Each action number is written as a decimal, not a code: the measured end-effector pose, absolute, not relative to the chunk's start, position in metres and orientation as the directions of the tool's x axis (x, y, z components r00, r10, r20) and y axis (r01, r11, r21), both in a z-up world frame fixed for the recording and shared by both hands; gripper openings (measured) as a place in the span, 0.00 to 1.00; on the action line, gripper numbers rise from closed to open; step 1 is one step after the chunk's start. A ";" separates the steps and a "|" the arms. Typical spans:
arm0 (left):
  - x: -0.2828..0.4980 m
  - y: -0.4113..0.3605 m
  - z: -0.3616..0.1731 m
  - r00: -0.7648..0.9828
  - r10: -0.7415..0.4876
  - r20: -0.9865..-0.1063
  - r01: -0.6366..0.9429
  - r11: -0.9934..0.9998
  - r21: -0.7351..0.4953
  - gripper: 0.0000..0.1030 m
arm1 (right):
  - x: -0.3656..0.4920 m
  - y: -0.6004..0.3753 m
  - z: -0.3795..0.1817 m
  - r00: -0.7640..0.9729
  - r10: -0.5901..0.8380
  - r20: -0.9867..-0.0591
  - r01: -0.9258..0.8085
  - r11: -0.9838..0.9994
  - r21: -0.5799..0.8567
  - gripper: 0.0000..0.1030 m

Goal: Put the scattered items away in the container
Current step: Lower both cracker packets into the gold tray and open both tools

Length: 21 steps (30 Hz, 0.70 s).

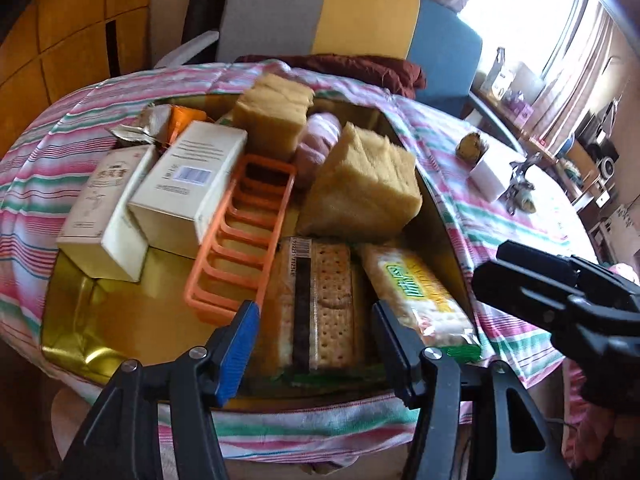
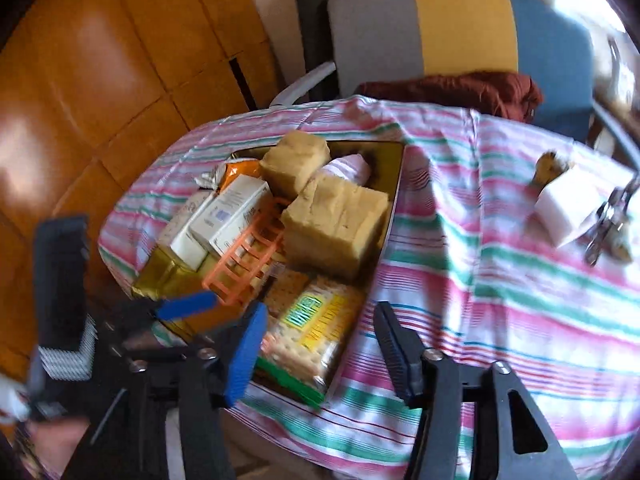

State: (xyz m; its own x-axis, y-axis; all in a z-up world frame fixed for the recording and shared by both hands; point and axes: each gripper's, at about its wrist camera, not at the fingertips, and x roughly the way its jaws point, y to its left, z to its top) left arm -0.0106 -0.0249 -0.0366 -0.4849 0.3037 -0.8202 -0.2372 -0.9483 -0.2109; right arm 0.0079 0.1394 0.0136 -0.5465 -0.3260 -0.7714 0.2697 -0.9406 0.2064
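Both grippers hover empty with jaws spread: the left gripper over the near edge of the gold rectangular tin container, the right gripper over its near right corner. Inside lie two clear-wrapped cracker packets, an orange plastic slotted rack, white cardboard boxes and tan sponge blocks, piled above the rim. On the striped-cloth worktop, well apart to the right, sit a white block and metal clip; open cloth lies between.
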 end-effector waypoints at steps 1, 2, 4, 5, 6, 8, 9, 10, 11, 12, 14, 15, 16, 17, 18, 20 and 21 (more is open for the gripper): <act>-0.009 -0.027 -0.035 -0.488 0.290 -0.823 -0.237 -0.952 -0.194 0.56 | 0.009 0.140 0.013 -0.539 -0.332 -0.774 0.278 -0.938 0.209 0.40; -0.007 -0.028 -0.034 -0.494 0.272 -0.826 -0.242 -0.955 -0.170 0.56 | 0.011 0.141 0.012 -0.530 -0.345 -0.775 0.282 -0.933 0.222 0.40; -0.006 -0.026 -0.034 -0.499 0.240 -0.833 -0.251 -0.960 -0.126 0.56 | 0.013 0.145 0.009 -0.520 -0.362 -0.774 0.277 -0.928 0.248 0.40; -0.007 -0.024 -0.037 -0.492 0.235 -0.838 -0.258 -0.959 -0.117 0.56 | 0.013 0.146 0.006 -0.514 -0.361 -0.778 0.275 -0.928 0.250 0.40; -0.009 -0.025 -0.038 -0.484 0.236 -0.843 -0.260 -0.958 -0.120 0.56 | 0.013 0.145 0.004 -0.504 -0.365 -0.783 0.277 -0.927 0.254 0.38; -0.010 -0.024 -0.041 -0.472 0.239 -0.849 -0.255 -0.958 -0.128 0.56 | 0.013 0.142 0.002 -0.487 -0.384 -0.785 0.291 -0.918 0.269 0.33; -0.009 -0.023 -0.041 -0.471 0.242 -0.849 -0.256 -0.958 -0.131 0.56 | 0.014 0.139 0.004 -0.484 -0.392 -0.782 0.306 -0.913 0.269 0.32; -0.009 -0.022 -0.041 -0.475 0.238 -0.847 -0.257 -0.958 -0.126 0.56 | 0.016 0.136 0.007 -0.483 -0.403 -0.777 0.326 -0.907 0.268 0.28; -0.008 -0.020 -0.041 -0.480 0.230 -0.846 -0.257 -0.959 -0.115 0.56 | 0.018 0.133 0.009 -0.476 -0.418 -0.774 0.344 -0.898 0.273 0.25; -0.007 -0.019 -0.041 -0.483 0.223 -0.846 -0.256 -0.961 -0.107 0.56 | 0.019 0.130 0.010 -0.458 -0.441 -0.772 0.362 -0.885 0.291 0.22; -0.007 -0.020 -0.042 -0.485 0.212 -0.848 -0.250 -0.963 -0.098 0.56 | 0.019 0.126 0.006 -0.398 -0.500 -0.769 0.376 -0.854 0.361 0.18; -0.007 -0.020 -0.043 -0.483 0.214 -0.849 -0.249 -0.963 -0.101 0.56 | 0.017 0.124 0.002 -0.375 -0.512 -0.773 0.374 -0.846 0.379 0.17; -0.008 -0.020 -0.044 -0.478 0.212 -0.852 -0.246 -0.964 -0.102 0.56 | 0.015 0.122 -0.002 -0.363 -0.506 -0.783 0.372 -0.849 0.376 0.17; -0.009 -0.020 -0.045 -0.473 0.207 -0.857 -0.239 -0.966 -0.102 0.56 | 0.012 0.119 -0.006 -0.361 -0.486 -0.796 0.367 -0.859 0.358 0.16; -0.009 -0.021 -0.046 -0.470 0.209 -0.858 -0.234 -0.966 -0.106 0.56 | 0.008 0.117 -0.011 -0.365 -0.463 -0.807 0.357 -0.871 0.338 0.16; -0.010 -0.021 -0.048 -0.460 0.227 -0.859 -0.230 -0.964 -0.132 0.56 | 0.000 0.119 -0.021 -0.376 -0.422 -0.825 0.319 -0.895 0.312 0.16; -0.010 -0.022 -0.048 -0.458 0.226 -0.860 -0.227 -0.965 -0.133 0.56 | -0.002 0.123 -0.023 -0.379 -0.429 -0.820 0.304 -0.895 0.328 0.16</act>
State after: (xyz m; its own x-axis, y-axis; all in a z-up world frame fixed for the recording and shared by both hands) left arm -0.0096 -0.0219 -0.0484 -0.4583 0.2262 -0.8595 -0.2274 -0.9647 -0.1326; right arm -0.0022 0.1228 -0.0227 -0.3793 -0.4290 -0.8198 0.3038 -0.8946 0.3276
